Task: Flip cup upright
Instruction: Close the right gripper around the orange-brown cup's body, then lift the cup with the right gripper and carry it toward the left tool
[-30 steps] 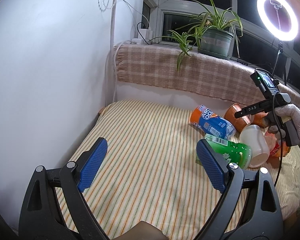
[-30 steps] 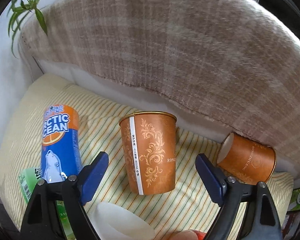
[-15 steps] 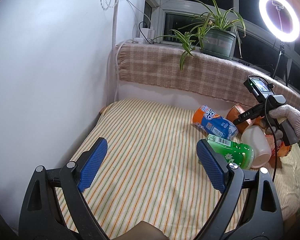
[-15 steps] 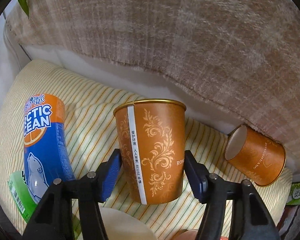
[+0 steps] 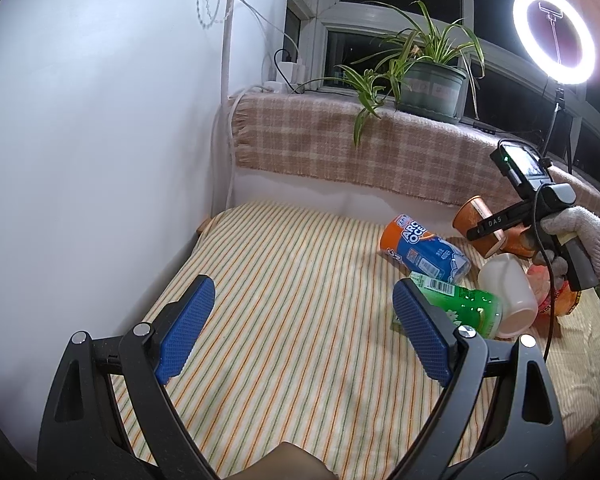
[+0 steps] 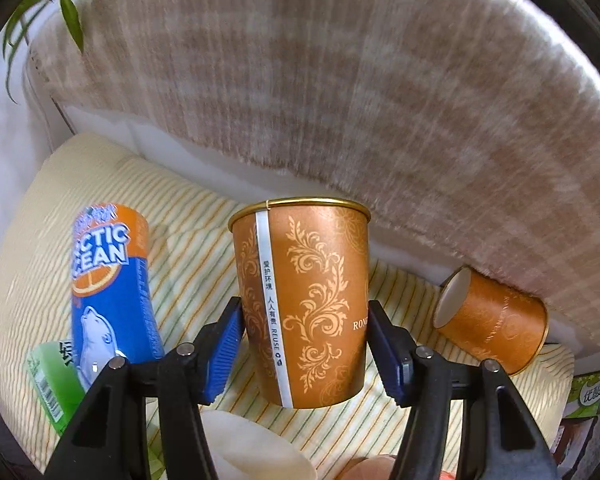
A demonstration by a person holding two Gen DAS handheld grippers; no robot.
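A striped cloth (image 5: 300,300) in yellow, green and orange covers the desk, which is set into a corner between a white wall (image 5: 100,140) and a window ledge draped with a checked woven blanket (image 5: 340,152). A potted spider plant (image 5: 428,76) stands on the ledge, and a lit ring light (image 5: 554,36) glows toward the far right corner.

The right gripper (image 6: 306,344), held by a hand in a white knit glove (image 5: 580,232), has both blue pads pressed against the sides of the brown paper cup (image 6: 304,300). In the right wrist view the cup's gold rim points away from the camera and its base hangs clear of the striped cloth; in the left wrist view it appears tilted near the far right edge of the desk. A second brown cup (image 6: 492,320) lies on its side to the right of it, close against the blanket, its base showing.

Just left of the held cup an orange-and-blue Arctic Ocean can (image 5: 424,250) lies on its side, with a green bottle (image 5: 460,304) beside it and a white plastic cup (image 5: 508,296) touching the bottle.

The left gripper (image 5: 300,332) is over the near middle of the desk with its blue pads spread wide and nothing between them.
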